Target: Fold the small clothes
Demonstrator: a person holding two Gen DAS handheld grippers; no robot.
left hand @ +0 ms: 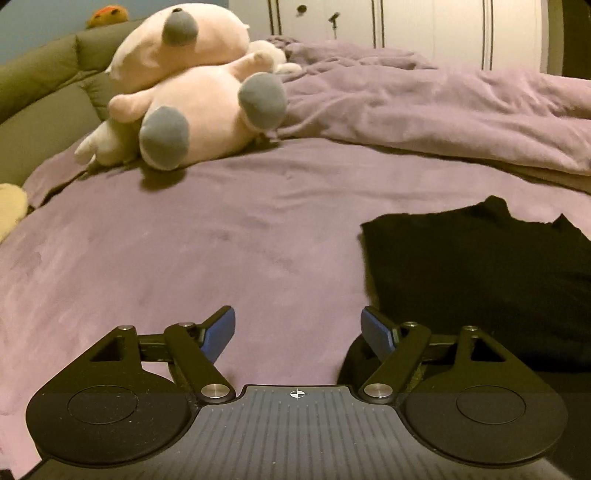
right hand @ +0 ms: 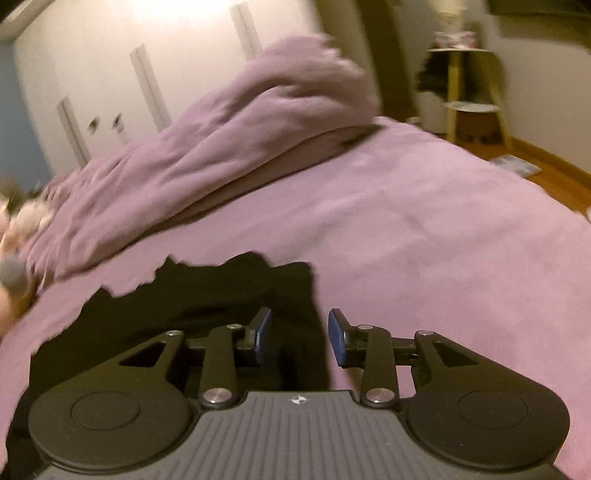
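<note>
On a bed spread with a lilac sheet (left hand: pixel 207 236), pink-and-grey plush toys (left hand: pixel 199 96) lie heaped at the far left against a grey upholstered headboard (left hand: pixel 44 74), with a rumpled lilac duvet (left hand: pixel 424 99) bunched beyond them toward the white wardrobe doors (left hand: pixel 436 29). The left gripper (left hand: pixel 297 332) hovers over bare sheet, blue pads spread wide with nothing between them. Just to its right lies the black garment (left hand: pixel 480 273) — flat on the sheet, its far edge ragged. In the right wrist view the right gripper (right hand: pixel 300 336) sits at that garment's right edge, pads partly parted, gripping nothing — dark cloth below the gap. A wooden side table (right hand: pixel 472 92) stands on the floor far right
</note>
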